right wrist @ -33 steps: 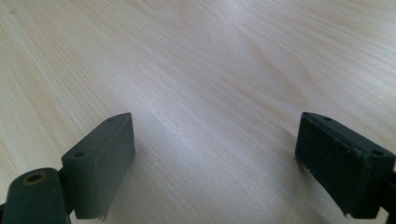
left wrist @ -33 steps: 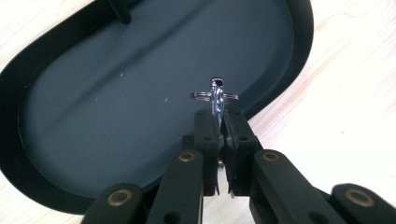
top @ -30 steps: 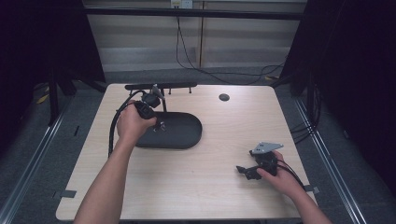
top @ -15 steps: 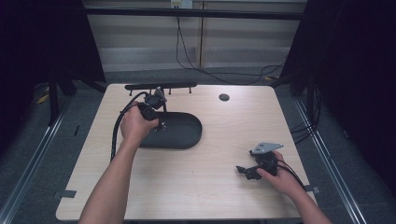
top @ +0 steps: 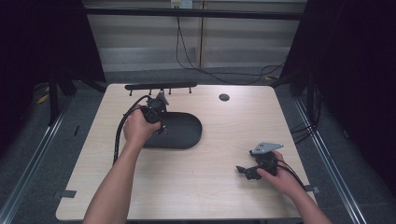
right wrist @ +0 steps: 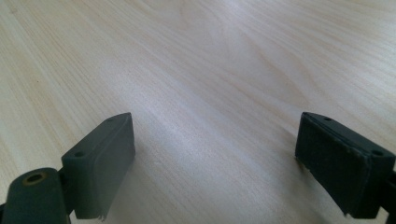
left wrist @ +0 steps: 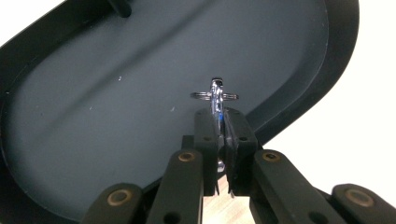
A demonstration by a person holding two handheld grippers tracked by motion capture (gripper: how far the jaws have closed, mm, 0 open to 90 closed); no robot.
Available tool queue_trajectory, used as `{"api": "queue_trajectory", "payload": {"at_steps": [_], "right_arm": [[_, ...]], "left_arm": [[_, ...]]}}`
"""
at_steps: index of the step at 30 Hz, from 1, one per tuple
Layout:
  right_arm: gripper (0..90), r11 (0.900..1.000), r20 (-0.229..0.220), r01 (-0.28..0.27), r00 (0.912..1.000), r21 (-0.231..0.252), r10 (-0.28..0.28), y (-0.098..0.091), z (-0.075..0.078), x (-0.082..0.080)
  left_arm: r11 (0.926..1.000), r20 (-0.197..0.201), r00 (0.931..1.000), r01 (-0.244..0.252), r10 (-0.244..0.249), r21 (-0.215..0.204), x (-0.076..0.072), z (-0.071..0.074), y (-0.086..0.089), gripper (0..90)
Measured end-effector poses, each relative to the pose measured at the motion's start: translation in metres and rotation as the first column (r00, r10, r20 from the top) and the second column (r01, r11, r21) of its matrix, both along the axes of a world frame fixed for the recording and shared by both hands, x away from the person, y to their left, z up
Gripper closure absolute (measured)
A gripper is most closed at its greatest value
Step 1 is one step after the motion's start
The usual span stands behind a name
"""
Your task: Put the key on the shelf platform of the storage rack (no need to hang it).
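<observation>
Pale wood table [top: 205,186], and on its left half a black oval tray [top: 180,133] lying long axis left to right, nothing resting on its floor; the left gripper [left wrist: 219,122] hangs over the tray's near edge, jaws clenched on a small metal key ring [left wrist: 215,96], which pokes up just past the tips, while the right gripper [right wrist: 212,163] sits well apart, jaws released wide over bare wood
</observation>
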State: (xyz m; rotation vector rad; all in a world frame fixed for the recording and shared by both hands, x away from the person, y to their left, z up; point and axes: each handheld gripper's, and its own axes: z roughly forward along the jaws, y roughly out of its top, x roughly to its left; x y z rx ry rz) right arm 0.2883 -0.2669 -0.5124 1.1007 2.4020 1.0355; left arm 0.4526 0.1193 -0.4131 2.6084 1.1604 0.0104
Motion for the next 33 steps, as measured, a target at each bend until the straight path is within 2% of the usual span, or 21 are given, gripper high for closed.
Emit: {"api": "queue_trajectory", "payload": {"at_steps": [8, 11, 18, 33], "right_arm": [[11.3, 1.0, 0.002, -0.001, 1.0, 0.001, 0.001, 0.0, 0.0, 0.0], [11.3, 1.0, 0.001, -0.002, 1.0, 0.001, 0.002, 0.0, 0.0, 0.0], [11.3, 1.0, 0.0, -0.004, 1.0, 0.001, 0.004, 0.0, 0.0, 0.0], [11.3, 1.0, -0.002, -0.008, 1.0, 0.002, 0.008, 0.001, 0.0, -0.001]], "left_arm": [[1.0, -0.009, 0.9999, 0.008, -0.008, 0.002, 0.002, -0.008, -0.002, 85.4], [1.0, -0.004, 1.0, -0.008, 0.008, -0.002, 0.003, -0.012, -0.002, 85.4], [0.9999, -0.025, 0.9997, -0.009, 0.009, 0.007, 0.006, -0.022, -0.002, 85.4], [0.9998, -0.021, 0.9996, -0.02, 0.02, -0.003, 0.007, -0.029, -0.001, 85.3]]}}
